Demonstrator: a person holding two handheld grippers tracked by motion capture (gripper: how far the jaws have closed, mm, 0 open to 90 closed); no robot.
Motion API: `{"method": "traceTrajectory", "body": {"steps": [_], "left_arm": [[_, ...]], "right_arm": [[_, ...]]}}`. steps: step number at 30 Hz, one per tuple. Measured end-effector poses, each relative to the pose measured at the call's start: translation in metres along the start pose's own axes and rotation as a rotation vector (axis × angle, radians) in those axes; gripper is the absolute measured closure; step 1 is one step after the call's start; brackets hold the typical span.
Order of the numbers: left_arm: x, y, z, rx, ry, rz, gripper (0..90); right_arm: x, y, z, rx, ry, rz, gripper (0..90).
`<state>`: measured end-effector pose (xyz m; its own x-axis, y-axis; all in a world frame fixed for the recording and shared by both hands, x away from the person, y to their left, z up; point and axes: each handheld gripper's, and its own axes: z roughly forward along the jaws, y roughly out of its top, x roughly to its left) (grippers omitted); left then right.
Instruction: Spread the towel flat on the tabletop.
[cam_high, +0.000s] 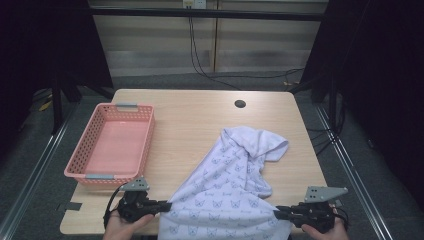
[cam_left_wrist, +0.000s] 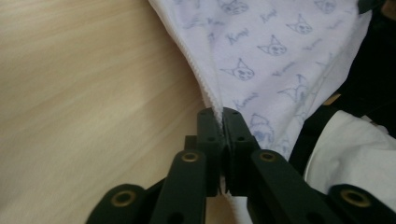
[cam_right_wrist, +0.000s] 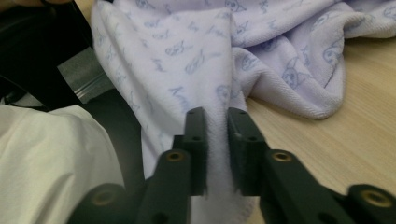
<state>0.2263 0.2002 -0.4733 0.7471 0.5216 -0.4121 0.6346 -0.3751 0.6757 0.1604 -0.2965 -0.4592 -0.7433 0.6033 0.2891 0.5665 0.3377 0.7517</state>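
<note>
Left gripper (cam_high: 167, 204): jaws pinched together on the hemmed edge of the towel (cam_high: 235, 185), seen plainly in the left gripper view, where the hem (cam_left_wrist: 205, 79) runs straight into the closed tips. Right gripper (cam_high: 276, 213): jaws clamped on a thicker fold of the same cloth, with a wad of fabric (cam_right_wrist: 217, 140) filling the gap between them.

The two grips sit at opposite near corners, at the table's (cam_high: 190, 115) front edge. The edge between them hangs off the table toward the person. From both grippers the towel runs away across the table, its long axis angled to the far right, ending in a bunched heap (cam_high: 260, 142).

Pink basket (cam_high: 145, 150) stands apart on the left, nearer the left gripper.

Judgement: cloth is held for spreading or folding; the slack lies far and right, so the pull should go back toward the person.
</note>
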Motion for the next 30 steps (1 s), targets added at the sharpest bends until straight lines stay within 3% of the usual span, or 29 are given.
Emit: {"method": "traceTrajectory", "body": {"steps": [1, 2, 5, 7, 9, 11, 13, 17, 21, 25, 27, 30], "left_arm": [[0.002, 0.001, 0.0, -0.006, 0.003, -0.001, 77.2], [0.004, 0.004, 0.001, -0.012, 0.032, 0.015, 76.2], [0.008, 0.017, 0.01, -0.035, 0.021, 0.048, 71.1], [0.011, 0.031, 0.024, -0.032, 0.016, 0.066, 71.2], [0.009, 0.042, 0.038, -0.014, 0.0, 0.074, 72.9], [0.003, 0.053, 0.055, 0.02, -0.014, 0.126, 73.8], [0.002, 0.061, 0.071, 0.03, -0.037, 0.132, 74.0], [0.009, 0.065, 0.093, 0.072, -0.025, 0.134, 73.6], [0.016, 0.059, 0.091, 0.085, 0.0, 0.126, 73.1], [0.015, 0.051, 0.084, 0.104, 0.041, 0.168, 74.3], [0.014, 0.046, 0.078, 0.109, 0.066, 0.17, 75.4], [0.01, 0.038, 0.069, 0.118, 0.097, 0.182, 75.3]], "right_arm": [[0.0, 0.0, -0.001, -0.008, 0.003, -0.001, 72.8], [-0.001, 0.001, -0.001, -0.019, -0.005, -0.002, 69.6], [-0.012, 0.011, -0.001, -0.072, -0.011, 0.02, 67.5], [-0.022, 0.019, 0.004, -0.083, -0.047, 0.022, 68.3], [-0.034, 0.026, 0.015, -0.058, -0.085, 0.019, 67.1], [-0.046, 0.03, 0.028, -0.016, -0.104, 0.023, 62.9], [-0.055, 0.032, 0.042, 0.028, -0.126, 0.026, 57.4], [-0.063, 0.032, 0.057, 0.089, -0.144, 0.023, 53.9], [-0.062, 0.029, 0.064, 0.129, -0.154, 0.004, 56.6], [-0.061, 0.028, 0.066, 0.14, -0.127, -0.015, 80.7], [-0.062, 0.03, 0.063, 0.123, -0.139, -0.022, 84.0], [-0.068, 0.036, 0.049, 0.056, -0.173, 0.004, 84.9]]}}
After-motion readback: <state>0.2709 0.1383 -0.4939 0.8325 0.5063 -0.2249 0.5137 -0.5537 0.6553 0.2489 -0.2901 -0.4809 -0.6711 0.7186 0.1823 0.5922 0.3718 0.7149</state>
